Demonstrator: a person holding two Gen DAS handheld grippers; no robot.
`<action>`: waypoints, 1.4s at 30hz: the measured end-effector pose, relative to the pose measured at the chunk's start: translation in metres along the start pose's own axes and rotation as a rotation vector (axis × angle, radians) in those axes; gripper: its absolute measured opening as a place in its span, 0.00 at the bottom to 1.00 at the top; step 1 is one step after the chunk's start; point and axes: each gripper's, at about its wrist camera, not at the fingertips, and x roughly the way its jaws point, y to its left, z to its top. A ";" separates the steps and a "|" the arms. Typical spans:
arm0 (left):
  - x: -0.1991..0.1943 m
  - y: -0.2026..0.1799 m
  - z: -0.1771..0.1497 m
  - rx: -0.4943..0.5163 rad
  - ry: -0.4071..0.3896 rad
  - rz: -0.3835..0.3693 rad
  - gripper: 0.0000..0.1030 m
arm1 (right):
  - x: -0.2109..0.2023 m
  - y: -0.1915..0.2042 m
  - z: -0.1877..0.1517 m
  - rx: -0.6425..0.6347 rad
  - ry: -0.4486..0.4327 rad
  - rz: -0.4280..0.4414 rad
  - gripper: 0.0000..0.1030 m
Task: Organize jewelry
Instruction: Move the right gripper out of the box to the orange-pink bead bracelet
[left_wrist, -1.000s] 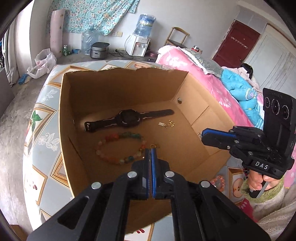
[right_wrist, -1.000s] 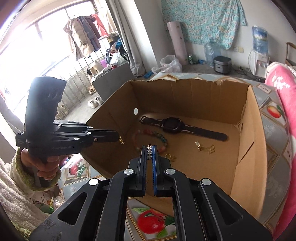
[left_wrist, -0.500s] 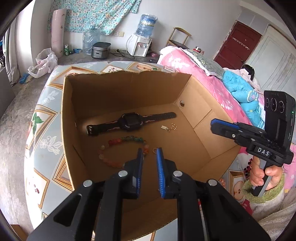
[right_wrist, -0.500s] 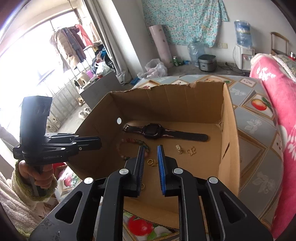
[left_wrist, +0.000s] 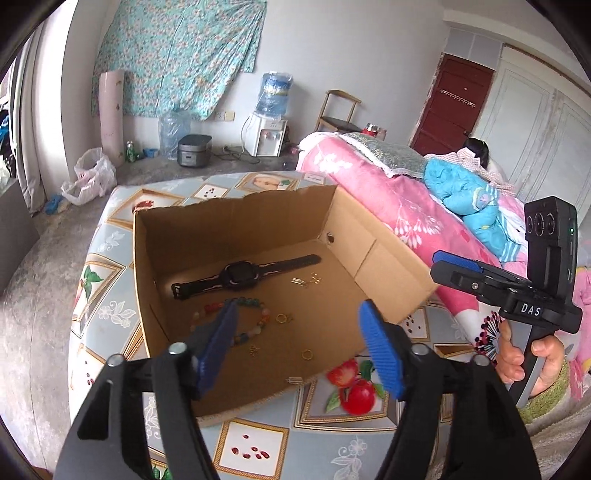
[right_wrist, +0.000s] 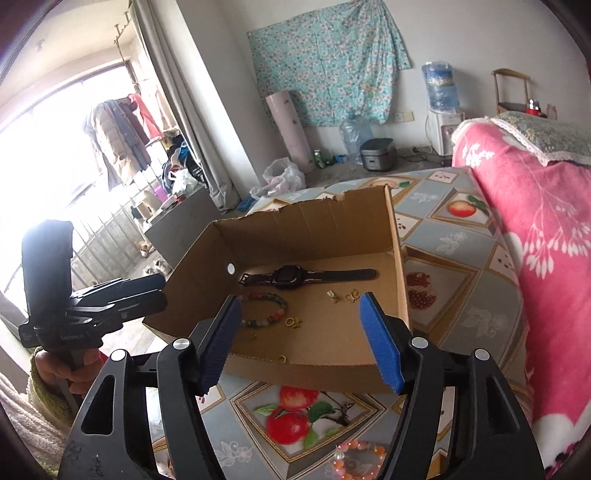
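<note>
In the cardboard box (left_wrist: 236, 225) on the patterned tabletop (left_wrist: 107, 314) I see the black watch (left_wrist: 240, 275) lying flat toward the far wall, the bead bracelet (right_wrist: 267, 308) just in front of it, and small gold pieces (left_wrist: 306, 281) scattered near them. My left gripper (left_wrist: 297, 345) and right gripper (right_wrist: 301, 338) hover above the near edge, jaws opening, nothing between them.

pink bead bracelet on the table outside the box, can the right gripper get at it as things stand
Probably yes. The pink bead bracelet lies on the bare tablecloth, in front of the cardboard box, uncovered. The right gripper hangs above with jaws opening and nothing between them.
</note>
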 end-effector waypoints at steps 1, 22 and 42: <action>-0.003 -0.003 -0.002 0.006 -0.006 -0.001 0.76 | -0.004 -0.003 -0.003 0.017 -0.005 -0.008 0.64; 0.001 -0.085 -0.047 0.139 0.062 0.029 0.84 | -0.057 -0.038 -0.062 0.132 -0.003 -0.168 0.64; 0.100 -0.126 -0.095 0.186 0.201 -0.092 0.66 | -0.022 -0.083 -0.124 0.197 0.231 -0.187 0.36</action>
